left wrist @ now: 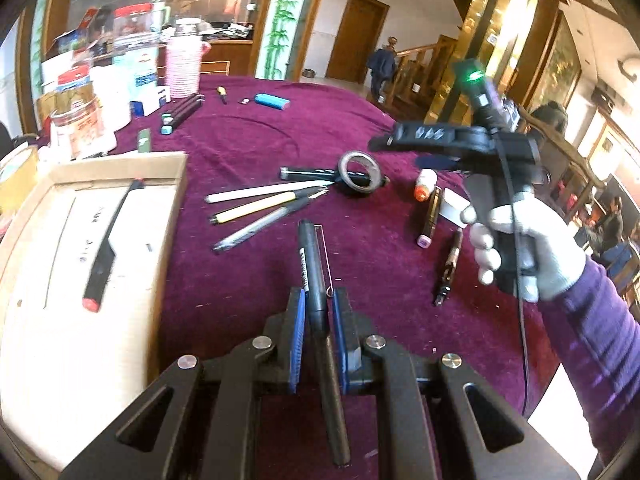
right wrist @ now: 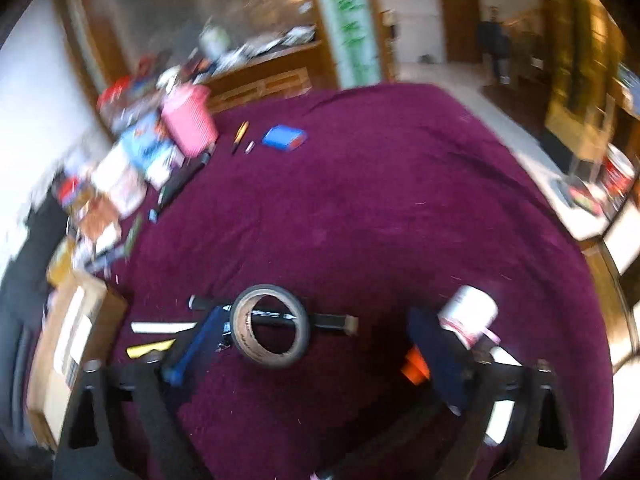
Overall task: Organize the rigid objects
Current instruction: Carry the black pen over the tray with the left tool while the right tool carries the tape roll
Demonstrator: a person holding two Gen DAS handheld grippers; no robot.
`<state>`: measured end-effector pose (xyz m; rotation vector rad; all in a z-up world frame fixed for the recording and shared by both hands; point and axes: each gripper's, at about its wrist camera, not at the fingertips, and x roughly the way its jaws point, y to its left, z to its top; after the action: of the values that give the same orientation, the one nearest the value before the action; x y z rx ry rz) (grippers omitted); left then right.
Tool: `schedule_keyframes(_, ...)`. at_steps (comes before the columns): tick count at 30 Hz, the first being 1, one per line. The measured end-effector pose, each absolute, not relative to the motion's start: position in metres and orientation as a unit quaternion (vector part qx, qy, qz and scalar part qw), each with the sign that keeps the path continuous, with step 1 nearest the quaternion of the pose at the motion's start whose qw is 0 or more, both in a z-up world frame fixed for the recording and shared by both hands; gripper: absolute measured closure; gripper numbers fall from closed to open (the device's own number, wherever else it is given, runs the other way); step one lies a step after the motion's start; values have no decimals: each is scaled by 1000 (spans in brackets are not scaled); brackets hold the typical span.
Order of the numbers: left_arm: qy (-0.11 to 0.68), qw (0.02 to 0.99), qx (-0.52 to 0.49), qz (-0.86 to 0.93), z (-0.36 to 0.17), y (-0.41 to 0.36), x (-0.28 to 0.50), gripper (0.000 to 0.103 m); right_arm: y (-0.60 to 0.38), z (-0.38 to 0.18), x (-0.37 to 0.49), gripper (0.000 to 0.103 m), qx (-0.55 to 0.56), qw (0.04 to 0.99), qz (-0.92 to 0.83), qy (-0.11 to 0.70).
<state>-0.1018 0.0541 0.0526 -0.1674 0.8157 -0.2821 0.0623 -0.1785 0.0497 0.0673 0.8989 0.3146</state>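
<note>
My left gripper is shut on a black marker, held above the purple tablecloth beside the cardboard box. The box holds a black utility knife. Several pens, a tape roll, a white bottle with an orange cap and more markers lie on the cloth. My right gripper is open above the tape roll, with the white bottle by its right finger. The right gripper also shows in the left wrist view.
Jars, boxes and a pink ribbed cup crowd the table's far left. A blue case, a yellow-handled tool and black markers lie at the back. The box is at the left in the right wrist view.
</note>
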Motion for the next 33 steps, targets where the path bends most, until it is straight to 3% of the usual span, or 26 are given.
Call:
schedule_keyframes(4, 395, 905, -95, -125, 53, 75, -101, 90, -161, 28, 80, 34, -1, 872, 152, 465)
schedule_keyframes(6, 396, 905, -102, -118, 53, 84, -99, 90, -158, 22, 84, 55, -11, 871, 148, 468)
schedule_keyframes(7, 397, 905, -106, -115, 53, 88, -99, 90, -157, 20, 86, 58, -12, 870, 146, 471)
schedule_keyframes(9, 397, 904, -117, -111, 53, 95, -97, 90, -160, 21, 89, 87, 11, 868, 156, 470)
schedule_keyframes(10, 397, 903, -121, -109, 53, 97, -98, 90, -161, 22, 90, 90, 21, 868, 155, 472)
schedule_keyframes(21, 383, 907, -157, -74, 73, 153, -102, 90, -159, 58, 57, 90, 56, 878, 187, 437)
schedule_keyframes(33, 439, 884, -160, 10, 48, 229, -67, 90, -48, 86, 14, 89, 35, 842, 322, 432)
